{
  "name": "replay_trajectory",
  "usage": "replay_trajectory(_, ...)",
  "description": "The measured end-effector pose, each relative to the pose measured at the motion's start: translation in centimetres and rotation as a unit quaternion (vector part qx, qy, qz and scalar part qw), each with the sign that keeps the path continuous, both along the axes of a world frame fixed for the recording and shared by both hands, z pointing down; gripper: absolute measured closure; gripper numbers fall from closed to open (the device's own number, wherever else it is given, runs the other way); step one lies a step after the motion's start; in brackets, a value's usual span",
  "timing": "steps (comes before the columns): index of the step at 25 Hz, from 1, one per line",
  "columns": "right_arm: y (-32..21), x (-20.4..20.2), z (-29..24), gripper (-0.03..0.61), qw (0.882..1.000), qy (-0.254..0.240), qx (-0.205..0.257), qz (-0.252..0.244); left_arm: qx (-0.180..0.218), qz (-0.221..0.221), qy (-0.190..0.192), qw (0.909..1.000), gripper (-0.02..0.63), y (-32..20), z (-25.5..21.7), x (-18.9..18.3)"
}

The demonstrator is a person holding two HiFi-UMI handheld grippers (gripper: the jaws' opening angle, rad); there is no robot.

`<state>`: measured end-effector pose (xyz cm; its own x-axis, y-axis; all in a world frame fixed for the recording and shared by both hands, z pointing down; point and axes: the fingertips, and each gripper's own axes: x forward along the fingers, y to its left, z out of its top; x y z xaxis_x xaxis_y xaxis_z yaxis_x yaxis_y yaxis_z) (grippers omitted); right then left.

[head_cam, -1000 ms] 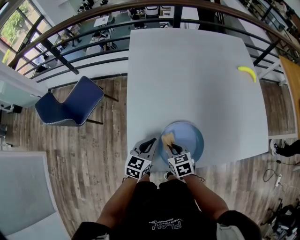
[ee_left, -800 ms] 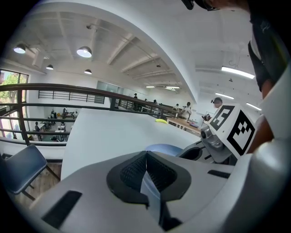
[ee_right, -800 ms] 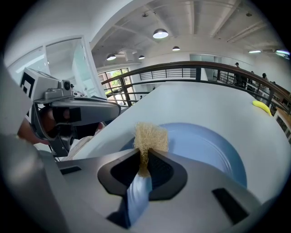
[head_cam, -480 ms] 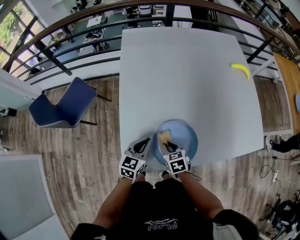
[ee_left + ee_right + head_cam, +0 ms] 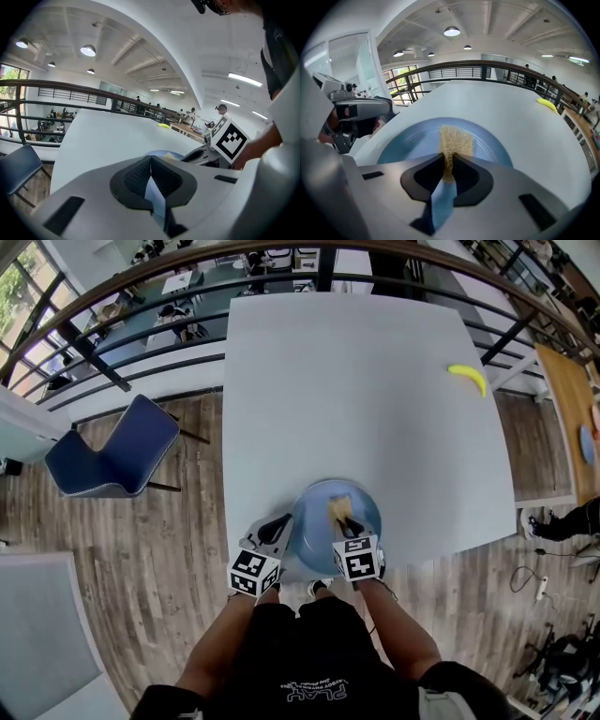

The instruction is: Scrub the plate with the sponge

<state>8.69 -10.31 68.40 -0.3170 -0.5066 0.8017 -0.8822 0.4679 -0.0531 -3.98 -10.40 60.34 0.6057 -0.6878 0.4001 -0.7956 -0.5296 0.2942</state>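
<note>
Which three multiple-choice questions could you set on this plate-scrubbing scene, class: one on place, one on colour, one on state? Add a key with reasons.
1. Where on the table lies the banana? A near edge; B far right side; C centre.
2. The plate is: A red; B green; C blue.
3. The right gripper is: A shut on the sponge; B open, empty; C shut on the banana.
Key: B, it lies by the far right edge; C, its face shows blue; A, the jaws pinch the sponge's fibres.
</note>
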Motion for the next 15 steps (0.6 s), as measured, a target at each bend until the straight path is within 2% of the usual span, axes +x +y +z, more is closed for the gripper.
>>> replay_trajectory(7,-0.1,3.7,0.0,0.52,0.999,0.017,0.0,0.039,-0.005,0.003,-0.001,1.0,0.601,0.2,0.2,0.4)
replay_trajectory(15,0.2,5.5,0.1,0.522,0.998,0.022,0.001,0.058,-0.006,0.017,-0.003,0.9998,0.601,0.0,0.5,1.5)
